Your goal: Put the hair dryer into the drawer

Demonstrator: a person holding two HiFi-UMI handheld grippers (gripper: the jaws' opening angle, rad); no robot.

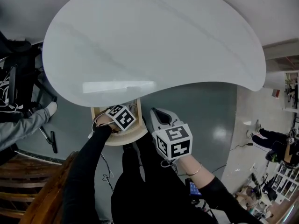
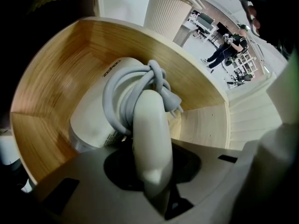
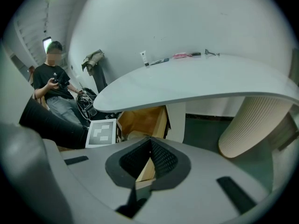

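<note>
The white hair dryer [image 2: 93, 120] lies low inside the open wooden drawer [image 2: 56, 78], its grey cord [image 2: 135, 85] wound around it. My left gripper [image 2: 148, 164] points steeply down into the drawer and is shut on the dryer's handle [image 2: 149, 125]. In the head view the left gripper [image 1: 120, 118] sits over the drawer [image 1: 133, 133] under the table's edge. My right gripper [image 1: 160, 115] hovers just right of the drawer, shut with nothing in it. In the right gripper view its jaws [image 3: 149, 143] meet at the tips in front of the drawer [image 3: 145, 118].
The large white tabletop [image 1: 154, 36] overhangs the drawer, with small items at its far edge. Its ribbed pedestal [image 3: 247, 125] stands to the right. A seated person [image 3: 51, 83] and a black stand are on the left. A wooden chair [image 1: 32, 181] is at lower left.
</note>
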